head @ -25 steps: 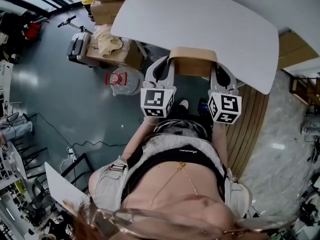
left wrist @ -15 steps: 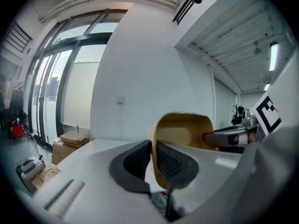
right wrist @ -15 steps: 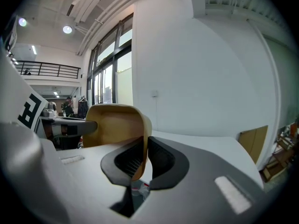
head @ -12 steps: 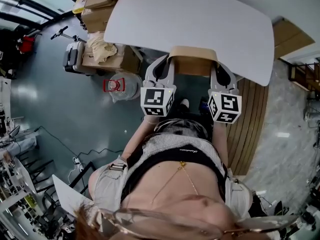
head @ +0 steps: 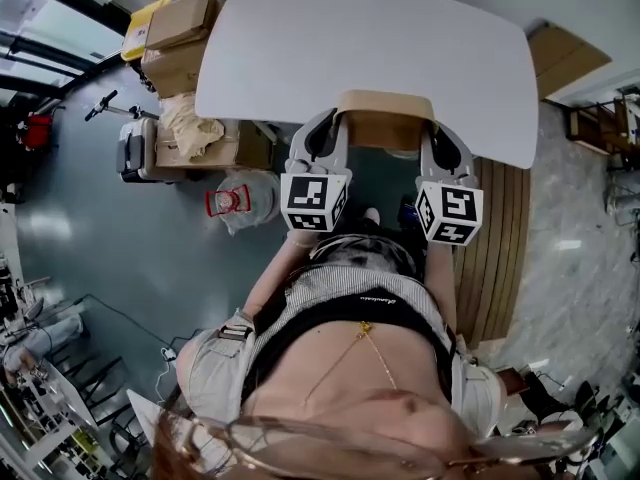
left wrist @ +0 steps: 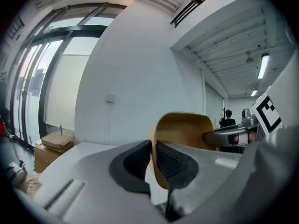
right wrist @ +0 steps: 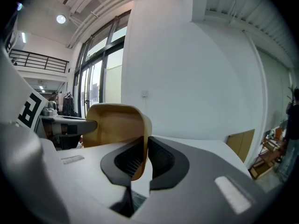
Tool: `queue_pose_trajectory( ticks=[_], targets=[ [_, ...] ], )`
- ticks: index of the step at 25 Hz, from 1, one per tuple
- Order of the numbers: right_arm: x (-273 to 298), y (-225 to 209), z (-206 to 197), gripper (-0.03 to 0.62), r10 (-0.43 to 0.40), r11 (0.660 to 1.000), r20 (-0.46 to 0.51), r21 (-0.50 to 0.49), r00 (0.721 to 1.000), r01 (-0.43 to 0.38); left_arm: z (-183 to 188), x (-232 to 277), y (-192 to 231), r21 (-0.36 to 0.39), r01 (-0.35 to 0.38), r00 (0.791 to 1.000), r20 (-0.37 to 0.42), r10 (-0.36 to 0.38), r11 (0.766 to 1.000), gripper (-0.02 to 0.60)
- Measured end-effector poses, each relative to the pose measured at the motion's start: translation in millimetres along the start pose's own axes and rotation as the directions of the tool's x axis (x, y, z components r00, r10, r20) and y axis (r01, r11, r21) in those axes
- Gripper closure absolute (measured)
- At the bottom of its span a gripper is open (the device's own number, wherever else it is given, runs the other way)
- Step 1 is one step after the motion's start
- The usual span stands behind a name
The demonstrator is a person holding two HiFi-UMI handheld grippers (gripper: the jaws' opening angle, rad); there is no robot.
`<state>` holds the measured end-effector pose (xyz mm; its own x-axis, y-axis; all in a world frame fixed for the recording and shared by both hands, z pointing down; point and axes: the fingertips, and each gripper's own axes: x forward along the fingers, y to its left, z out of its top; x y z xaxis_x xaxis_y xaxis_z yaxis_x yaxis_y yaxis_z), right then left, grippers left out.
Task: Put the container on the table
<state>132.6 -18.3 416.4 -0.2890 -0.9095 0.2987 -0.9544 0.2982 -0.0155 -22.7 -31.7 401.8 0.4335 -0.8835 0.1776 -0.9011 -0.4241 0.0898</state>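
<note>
Fingers (left wrist: pixel 175 164) of the left gripper (left wrist: pixel 153 146) are clenched on one thin side wall of the tan container (left wrist: pixel 184 129). Those of the right gripper (right wrist: pixel 145 143) are clenched on the opposite wall, so the container hangs between the two tools, open and apparently empty.

From the head view, the container (head: pixel 385 118) sits at the near edge of the white table (head: pixel 360 38), carried in the air. Its far rim overlaps the tabletop and its near part is still off the edge.

Change over the last second: the table has drifted lower and more to the centre of the head view, and the cardboard boxes (head: pixel 175 33) left of the table have slid with it. The grippers and the container keep the same pose in front of the person. This reads as the person walking up to the table with the grip unchanged.

Meaning for the task: the carry appears nearly finished. The steps left are probably to reach further over the table, lower the base onto it, and only then let both walls go. Whether the base already clears the table edge cannot be told.
</note>
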Motion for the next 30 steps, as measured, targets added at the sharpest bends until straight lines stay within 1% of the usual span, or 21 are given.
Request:
queue_pose_trajectory(
  ticks=[5, 9, 13, 19, 24, 30],
  targets=[
    [27.8, 4.1, 7.1, 0.542, -0.042, 0.999, -0.005, 0.000, 0.999, 0.042, 7.1, 23.5, 23.8, 0.018, 0.044, 0.999, -0.006, -0.044, 0.999, 0.560],
    [56.1, 14.5, 14.7, 0.542, -0.067, 0.998, -0.006, -0.013, 0.998, 0.067, 10.4, 37.6, 51.3, 0.016, 0.058, 0.998, -0.003, -0.058, 0.998, 0.560],
    [80.7, 28.2, 20.4, 0.545, -0.075, 0.997, -0.011, -0.008, 0.997, 0.075, 13.2, 46.0, 78.1, 0.016, 0.066, 0.998, -0.004, -0.066, 0.998, 0.558],
    [102.9, 49.5, 23.4, 0.546, -0.082, 0.997, -0.020, -0.011, 0.996, 0.082, 12.1, 50.7, 110.0, 0.012, 0.081, 0.997, -0.014, -0.081, 0.997, 0.558],
    [111.7, 58.2, 21.1, 0.545, -0.094, 0.996, -0.034, -0.016, 0.995, 0.093, 7.6, 53.7, 122.9, 0.004, 0.099, 0.995, -0.027, -0.099, 0.995, 0.558],
    [110.5, 60.0, 18.2, 0.542, -0.099, 0.995, -0.042, -0.011, 0.994, 0.099, 5.6, 54.8, 123.9, 0.007, 0.118, 0.992, -0.035, -0.118, 0.993, 0.558]
  ],
)
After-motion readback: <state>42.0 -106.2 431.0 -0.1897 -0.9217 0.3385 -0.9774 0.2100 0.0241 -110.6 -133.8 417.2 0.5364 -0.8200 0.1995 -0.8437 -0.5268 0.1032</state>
